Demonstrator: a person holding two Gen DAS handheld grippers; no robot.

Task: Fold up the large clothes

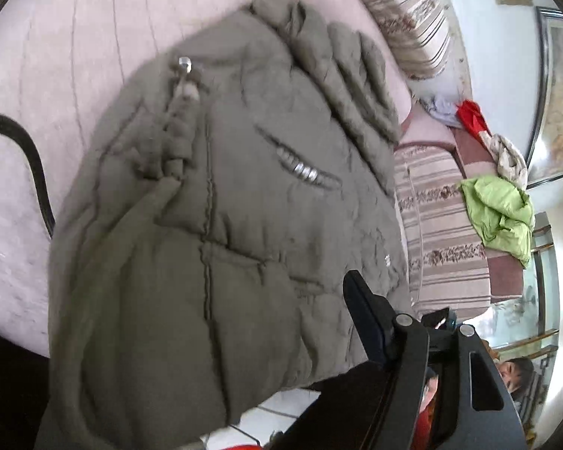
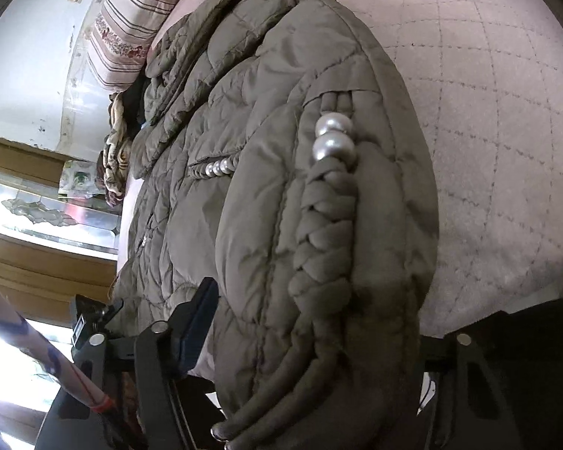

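Left wrist view, nearest: left tongs (image 1: 405,333), only one black finger (image 1: 364,318) clear, lying against the near right edge of the olive-green quilted puffer jacket (image 1: 225,206); 2nd finger hidden behind the frame, so can't tell if clenched or released. The jacket fills the mid frame, lying on the pale pink quilted sofa cover (image 1: 56,37), near hem hanging over the sofa's front edge w/ white floor tiles (image 1: 274,412) below. Long axis runs near to far, collar end far, hem near. A braided fabric strip w/ silver stud (image 1: 182,112) sits left of centre; a slanted pocket opening w/ metallic beads (image 1: 300,167) to the right. Black cable (image 1: 33,161) at left on the cover. Further right: striped floral cushions (image 1: 439,240), a lime-green garment (image 1: 499,213), a red cloth (image 1: 471,114).

Right wrist view, nearest: right tongs (image 2: 319,337), left finger (image 2: 195,322) beside the jacket's (image 2: 244,206) near bulk, other finger behind fabric at right; jacket bulges btwn them, grip state can't tell. Braid w/ 2 large pearls (image 2: 334,138) runs near to far at right; small pearl row (image 2: 217,168) mid. Collar far, by a striped cushion (image 2: 127,30).
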